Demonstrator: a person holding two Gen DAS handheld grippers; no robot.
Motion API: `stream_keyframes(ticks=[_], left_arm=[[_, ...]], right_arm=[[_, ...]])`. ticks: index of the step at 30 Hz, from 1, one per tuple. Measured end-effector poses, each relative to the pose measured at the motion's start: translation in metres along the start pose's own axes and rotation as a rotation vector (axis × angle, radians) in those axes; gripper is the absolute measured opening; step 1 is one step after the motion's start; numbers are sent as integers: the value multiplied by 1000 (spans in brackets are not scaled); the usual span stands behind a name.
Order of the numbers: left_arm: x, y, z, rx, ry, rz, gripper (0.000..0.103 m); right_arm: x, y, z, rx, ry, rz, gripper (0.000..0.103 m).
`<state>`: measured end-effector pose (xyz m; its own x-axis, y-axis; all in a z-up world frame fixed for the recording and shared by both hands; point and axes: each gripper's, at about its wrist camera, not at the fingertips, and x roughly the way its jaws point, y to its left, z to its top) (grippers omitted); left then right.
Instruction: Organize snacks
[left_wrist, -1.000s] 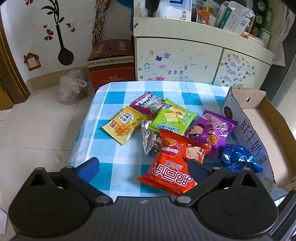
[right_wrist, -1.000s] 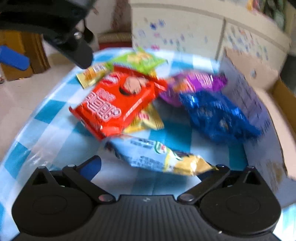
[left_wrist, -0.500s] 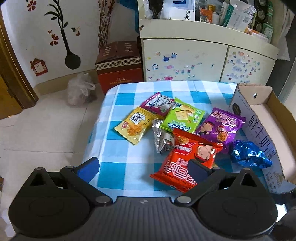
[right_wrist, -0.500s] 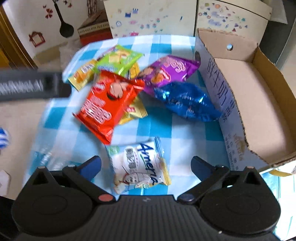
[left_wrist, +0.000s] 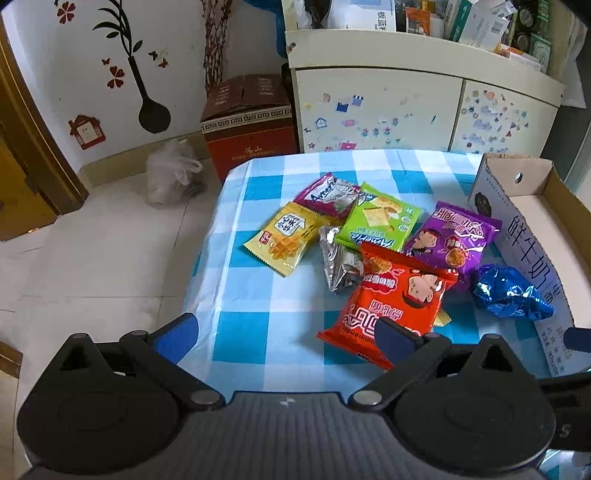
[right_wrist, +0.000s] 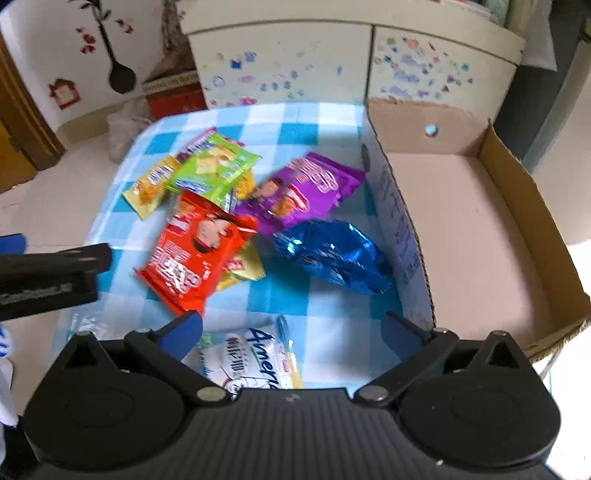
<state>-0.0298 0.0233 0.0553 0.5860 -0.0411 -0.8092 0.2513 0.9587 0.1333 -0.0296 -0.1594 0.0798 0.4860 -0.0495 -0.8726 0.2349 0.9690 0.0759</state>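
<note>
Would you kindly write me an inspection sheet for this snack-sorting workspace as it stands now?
Surface: blue-and-white checked tablecloth.
Job's things: red packet, purple packet, green packet, yellow packet, blue foil bag, silver packet, white Ameria packet in a loose pile; cardboard box beside them holds no snacks.
Clutter: nothing seen.
Grippers: left claw open, empty; right claw open over the white packet.
Cables: nothing seen.
Surroundings: stickered cabinet, brown carton, plastic bag.
</note>
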Motion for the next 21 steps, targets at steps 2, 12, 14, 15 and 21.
stream_keyframes(ticks=[2,12,14,15,21], left_arm=[[-1,0,0,1,1,6,103],[-1,-7,-3,32,11,35,103],[-3,-8,-3,38,9,35,103],[-3,-9,-4,42,7,42,103],[-3,-8,-3,42,10,59,103]], right_arm=[[0,-2,1,22,5,9,102],[-4,-6,6,52,-41,-51,102],[-3,-4,7,50,-44,-64,102],[-2,-3,7,49,-45,-69,102],[-2,-2,9,53,-44,-65,102]])
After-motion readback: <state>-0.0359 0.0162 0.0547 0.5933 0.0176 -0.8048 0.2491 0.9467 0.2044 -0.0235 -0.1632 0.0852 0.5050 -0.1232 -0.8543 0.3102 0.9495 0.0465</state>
